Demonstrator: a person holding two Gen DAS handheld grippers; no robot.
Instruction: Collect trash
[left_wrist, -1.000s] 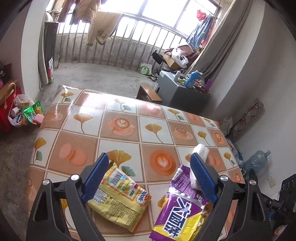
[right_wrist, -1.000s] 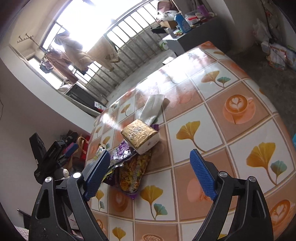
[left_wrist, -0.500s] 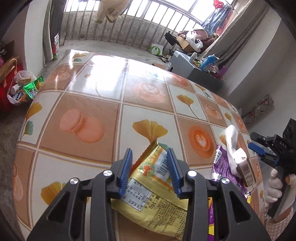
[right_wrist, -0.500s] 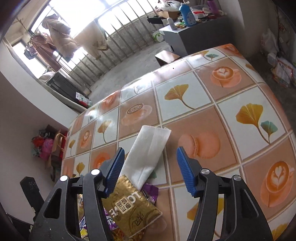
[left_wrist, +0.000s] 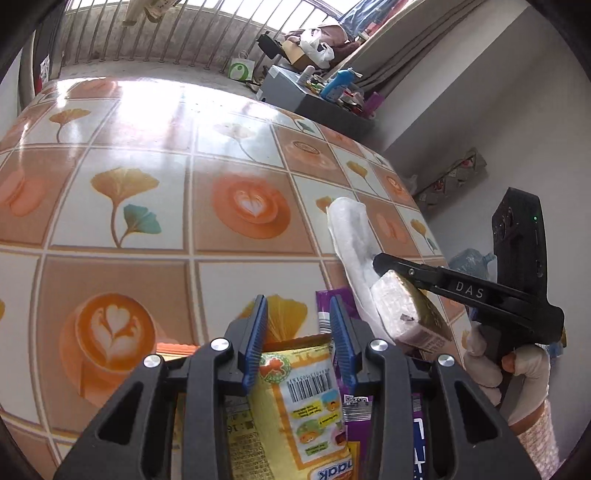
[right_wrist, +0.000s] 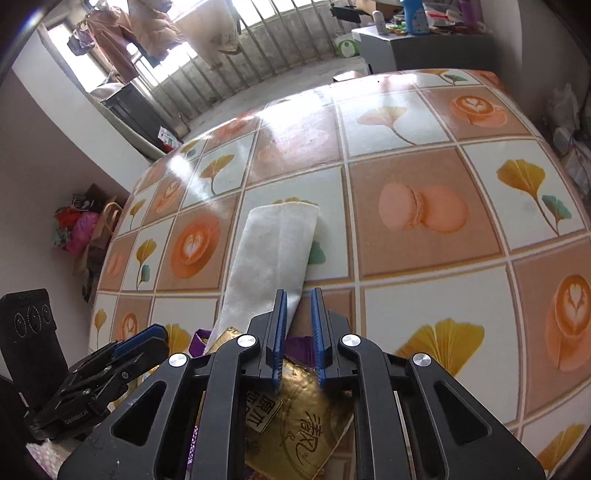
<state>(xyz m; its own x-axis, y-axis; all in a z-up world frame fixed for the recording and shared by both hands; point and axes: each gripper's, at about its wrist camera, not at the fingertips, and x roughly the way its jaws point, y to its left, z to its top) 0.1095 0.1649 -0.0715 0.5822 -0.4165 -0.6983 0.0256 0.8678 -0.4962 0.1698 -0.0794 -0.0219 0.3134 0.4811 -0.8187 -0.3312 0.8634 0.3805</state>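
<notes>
A yellow snack wrapper (left_wrist: 295, 391) lies on the tiled table (left_wrist: 122, 184), overlapping a purple wrapper (left_wrist: 356, 406). My left gripper (left_wrist: 296, 325) is closing, and the yellow wrapper's top end fills the gap between its blue pads. To the right lies a gold tissue pack (right_wrist: 295, 424) with a white tissue (right_wrist: 273, 251) sticking out. My right gripper (right_wrist: 297, 328) hangs over the pack's end with its jaws closing. A narrow gap still shows between them, with the tissue's edge at the left pad. The left wrist view shows that right gripper (left_wrist: 382, 260) from the side, at the tissue (left_wrist: 351, 236).
A gloved hand (left_wrist: 517, 365) holds the right gripper. A black box (left_wrist: 517, 229) stands off the table's right edge, with a water bottle (left_wrist: 472, 262) on the floor. A grey cabinet (right_wrist: 436, 48) with bottles stands beyond the far edge. Bags (right_wrist: 85, 229) lie on the floor at left.
Both grippers came down toward the table and narrowed from wide open. The left one closed around the yellow wrapper's end. The right one moved over the tissue pack.
</notes>
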